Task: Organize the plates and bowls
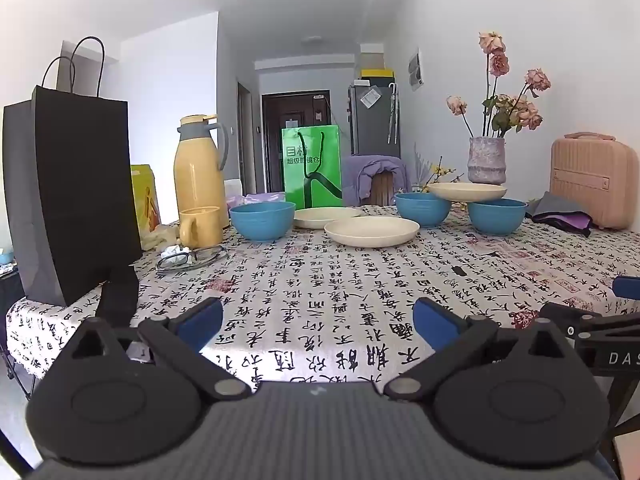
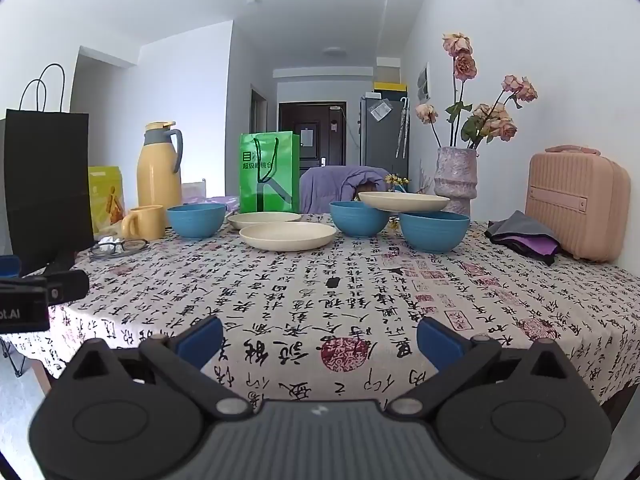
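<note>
Both of your grippers sit right at the near table edge, left gripper (image 1: 318, 322) and right gripper (image 2: 320, 340), jaws spread as wide as they go and nothing between the blue pads. So you're starting from scratch here.

All the dishes are bunched at the far side, around 12 o'clock. In the left wrist view, one blue bowl (image 1: 262, 220) sits at about 11 o'clock, next to the yellow mug (image 1: 200, 226). Two cream plates (image 1: 372, 231) overlap dead ahead. At roughly 1 o'clock two more blue bowls (image 1: 497, 216) stand side by side with a third cream plate (image 1: 466, 192) perched across their rims, looking a bit tilted.

What matters for the next move: everything is well apart from both grippers, straight ahead over the tablecloth (image 2: 360, 300). I'd say your right hand is nearer the perched plate and its bowls, your left nearer the lone bowl. That bridging plate looks like the wobbly one, so I'd lift it first.
</note>
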The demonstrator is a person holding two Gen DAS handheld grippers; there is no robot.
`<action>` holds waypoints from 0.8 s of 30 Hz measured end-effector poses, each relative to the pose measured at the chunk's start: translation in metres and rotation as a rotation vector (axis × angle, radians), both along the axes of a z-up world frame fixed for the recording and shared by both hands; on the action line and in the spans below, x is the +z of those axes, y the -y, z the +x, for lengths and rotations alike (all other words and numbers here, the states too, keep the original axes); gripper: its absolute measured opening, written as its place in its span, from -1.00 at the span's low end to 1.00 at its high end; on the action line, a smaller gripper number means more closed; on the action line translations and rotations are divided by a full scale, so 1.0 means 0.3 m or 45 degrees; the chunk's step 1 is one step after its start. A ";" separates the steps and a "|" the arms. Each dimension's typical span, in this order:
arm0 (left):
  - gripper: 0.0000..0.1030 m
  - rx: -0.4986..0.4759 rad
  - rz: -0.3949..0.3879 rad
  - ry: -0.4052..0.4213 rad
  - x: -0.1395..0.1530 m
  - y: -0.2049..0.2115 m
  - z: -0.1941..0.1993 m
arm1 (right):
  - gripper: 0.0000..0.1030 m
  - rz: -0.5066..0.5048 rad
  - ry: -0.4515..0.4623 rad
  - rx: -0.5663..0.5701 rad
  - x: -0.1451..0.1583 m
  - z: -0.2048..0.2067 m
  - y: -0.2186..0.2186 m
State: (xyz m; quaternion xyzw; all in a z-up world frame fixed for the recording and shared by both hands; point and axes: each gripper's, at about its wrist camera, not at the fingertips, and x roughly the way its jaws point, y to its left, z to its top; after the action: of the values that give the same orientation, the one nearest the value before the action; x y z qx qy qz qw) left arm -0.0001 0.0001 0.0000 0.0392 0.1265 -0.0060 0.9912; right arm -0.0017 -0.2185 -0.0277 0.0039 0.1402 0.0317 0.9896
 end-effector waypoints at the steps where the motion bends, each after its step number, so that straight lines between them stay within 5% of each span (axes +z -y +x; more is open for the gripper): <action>1: 1.00 0.001 0.004 0.003 0.000 0.001 0.000 | 1.00 0.004 -0.003 -0.001 -0.001 0.001 -0.002; 24: 1.00 0.019 -0.016 0.019 0.000 -0.003 0.001 | 1.00 -0.008 0.029 0.017 0.001 -0.018 -0.006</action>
State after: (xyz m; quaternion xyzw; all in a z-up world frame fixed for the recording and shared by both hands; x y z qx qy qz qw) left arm 0.0000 0.0010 0.0000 0.0321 0.1194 0.0009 0.9923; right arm -0.0071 -0.2168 -0.0274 -0.0005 0.1291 0.0381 0.9909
